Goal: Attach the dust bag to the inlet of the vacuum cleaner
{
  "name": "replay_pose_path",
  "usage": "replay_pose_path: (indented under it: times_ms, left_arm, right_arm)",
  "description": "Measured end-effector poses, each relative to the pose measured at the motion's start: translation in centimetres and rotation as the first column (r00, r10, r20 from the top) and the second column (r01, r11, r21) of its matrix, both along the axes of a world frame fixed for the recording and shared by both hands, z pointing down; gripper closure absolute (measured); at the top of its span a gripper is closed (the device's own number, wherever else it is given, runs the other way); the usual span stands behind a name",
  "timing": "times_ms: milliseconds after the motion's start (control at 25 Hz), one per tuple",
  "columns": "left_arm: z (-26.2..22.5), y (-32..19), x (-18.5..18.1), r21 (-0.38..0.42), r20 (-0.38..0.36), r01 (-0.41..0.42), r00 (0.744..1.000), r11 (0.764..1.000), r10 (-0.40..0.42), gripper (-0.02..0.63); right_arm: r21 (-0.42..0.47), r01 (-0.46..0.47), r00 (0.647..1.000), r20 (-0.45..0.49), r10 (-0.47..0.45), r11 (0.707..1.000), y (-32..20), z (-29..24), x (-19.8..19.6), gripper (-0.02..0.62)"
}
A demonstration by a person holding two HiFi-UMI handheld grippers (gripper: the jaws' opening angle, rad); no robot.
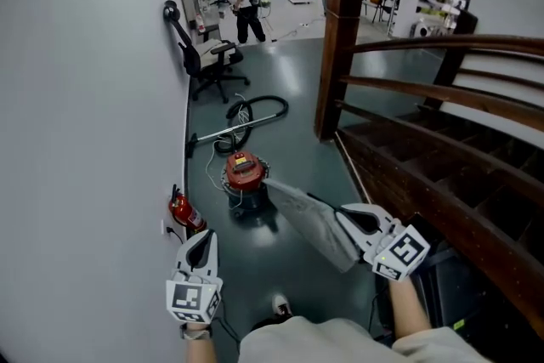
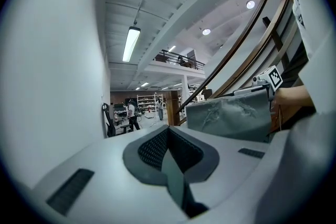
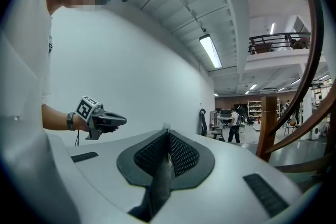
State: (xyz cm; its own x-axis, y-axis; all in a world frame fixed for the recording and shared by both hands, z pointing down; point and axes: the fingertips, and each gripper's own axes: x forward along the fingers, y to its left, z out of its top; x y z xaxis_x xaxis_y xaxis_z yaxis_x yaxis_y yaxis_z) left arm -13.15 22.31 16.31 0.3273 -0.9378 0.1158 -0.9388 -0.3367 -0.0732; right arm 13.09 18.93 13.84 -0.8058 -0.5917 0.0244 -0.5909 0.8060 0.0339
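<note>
The vacuum cleaner (image 1: 245, 174), a small canister with a red top, stands on the dark floor by the white wall, its hose (image 1: 255, 110) looped behind it. In the head view my right gripper (image 1: 342, 218) is shut on an edge of the grey dust bag (image 1: 308, 218), which hangs in the air with its far end towards the vacuum. The cloth (image 3: 160, 186) shows pinched between the jaws in the right gripper view. My left gripper (image 1: 201, 246) is shut and empty, low by the wall. From it I see the bag (image 2: 228, 118) to the right.
A red fire extinguisher (image 1: 185, 212) stands at the wall by the vacuum. A wooden stair rail and post (image 1: 336, 64) run along the right. A black office chair (image 1: 208, 59) stands farther back, and a person (image 1: 246, 8) walks in the distance.
</note>
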Motion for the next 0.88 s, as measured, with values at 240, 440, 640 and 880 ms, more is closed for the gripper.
replay_pose_path:
  times_ms: [240, 440, 640, 880]
  left_arm:
    - [0.5, -2.8, -1.3, -0.012, 0.006, -0.011, 1.000, 1.000, 0.011, 0.606]
    - [1.1, -4.3, -2.5, -0.027, 0.003, -0.013, 1.000, 1.000, 0.013, 0.606]
    - [2.1, -5.8, -3.1, -0.037, -0.003, -0.019, 1.000, 0.999, 0.019, 0.606]
    - [2.8, -7.6, -2.7, -0.054, -0.021, -0.035, 0.999, 0.998, 0.034, 0.606]
  right_arm:
    - [-0.002, 0.007, 1.000, -0.001, -0.007, 1.000, -2.6, 0.8, -1.6, 0.566]
    - [-0.021, 0.023, 1.000, -0.005, -0.023, 0.999, -3.7, 1.3, -3.1, 0.566]
    - [-0.026, 0.056, 0.998, -0.019, -0.057, 0.998, -4.2, 1.9, -4.2, 0.566]
    - [-0.049, 0.115, 0.992, -0.046, -0.117, 0.992, -4.4, 3.0, -4.8, 0.566]
